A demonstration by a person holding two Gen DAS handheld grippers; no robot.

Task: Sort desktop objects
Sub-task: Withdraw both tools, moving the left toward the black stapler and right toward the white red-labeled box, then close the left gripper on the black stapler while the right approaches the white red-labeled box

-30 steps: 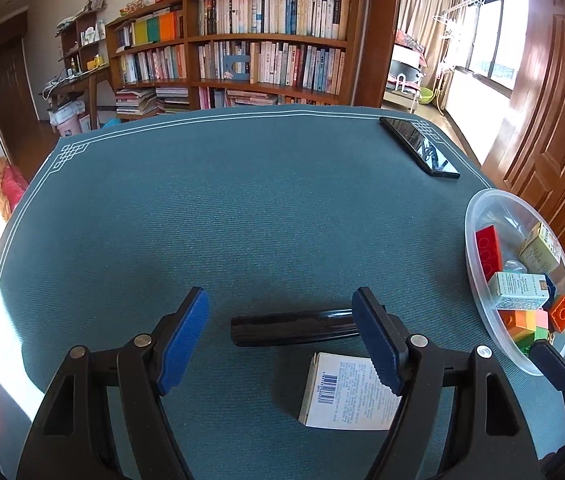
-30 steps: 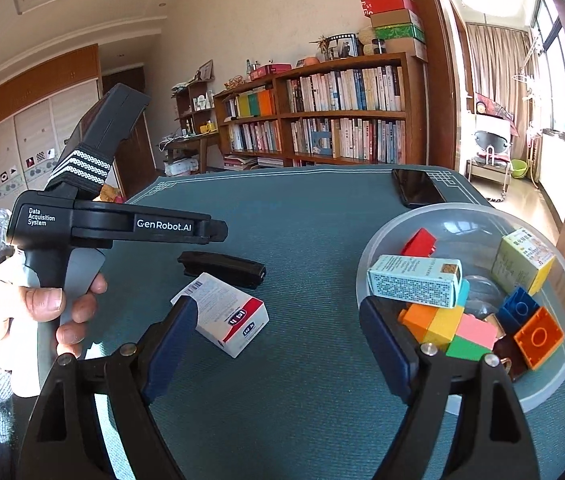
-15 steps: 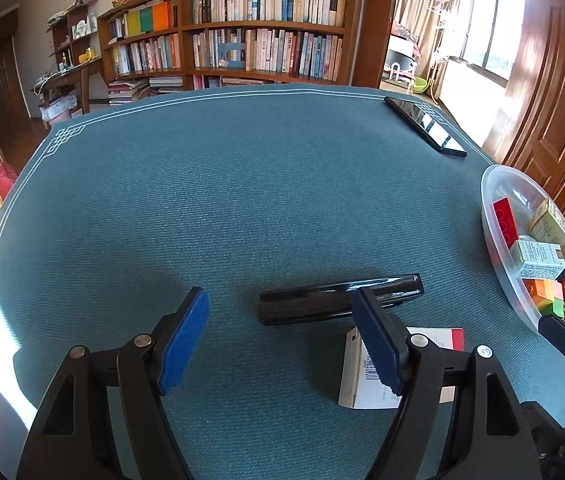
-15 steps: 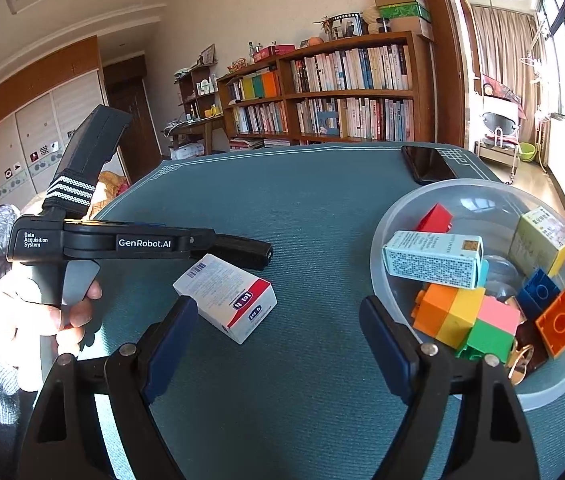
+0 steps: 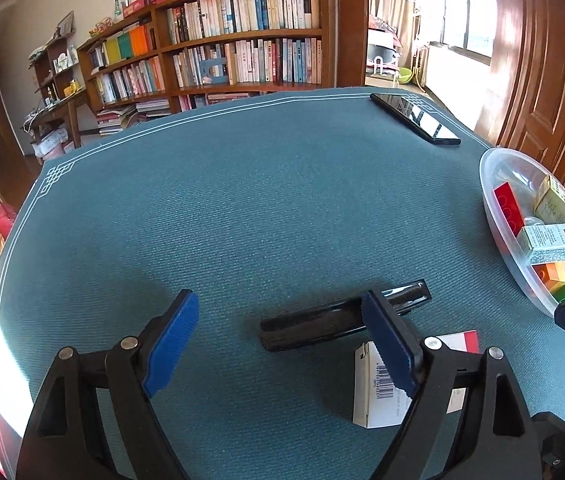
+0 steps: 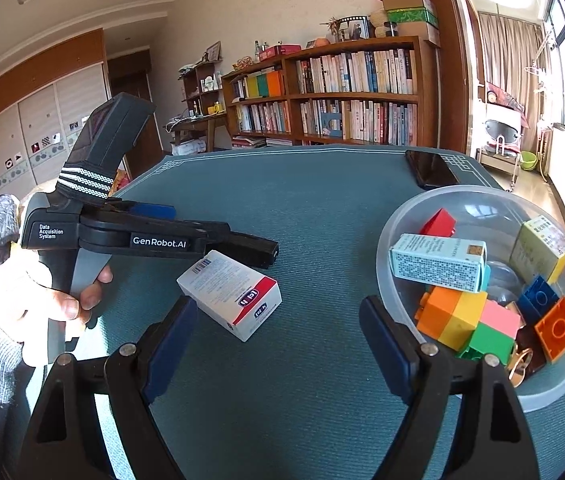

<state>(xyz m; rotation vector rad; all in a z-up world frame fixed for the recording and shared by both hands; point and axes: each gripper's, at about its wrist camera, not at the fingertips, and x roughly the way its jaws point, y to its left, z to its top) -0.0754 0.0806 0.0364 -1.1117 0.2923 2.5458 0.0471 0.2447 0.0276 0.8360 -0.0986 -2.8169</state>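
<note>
Bookshelves (image 6: 322,92) line the far wall behind a counter (image 5: 242,200) covered in teal cloth. On it lie a black stapler-like bar (image 5: 342,318), a white-and-red carton (image 6: 230,294) just beside it, and a phone (image 5: 414,124) near the far edge. A clear bowl (image 6: 394,228) at the right already holds coloured blocks and small boxes.

The step in hand looks like fetching one of the two loose items. The left gripper (image 5: 282,338) hangs released over the black bar — its right pad crosses the bar's far end, the left pad stands well clear. The right gripper (image 6: 278,344) is also spread and empty, hovering near the carton and the bowl's rim.

Next, I judge, the left gripper must shift right and settle lower so both pads straddle the bar across its narrow width — then squeeze, lift and carry it toward the bowl without nudging the carton.
</note>
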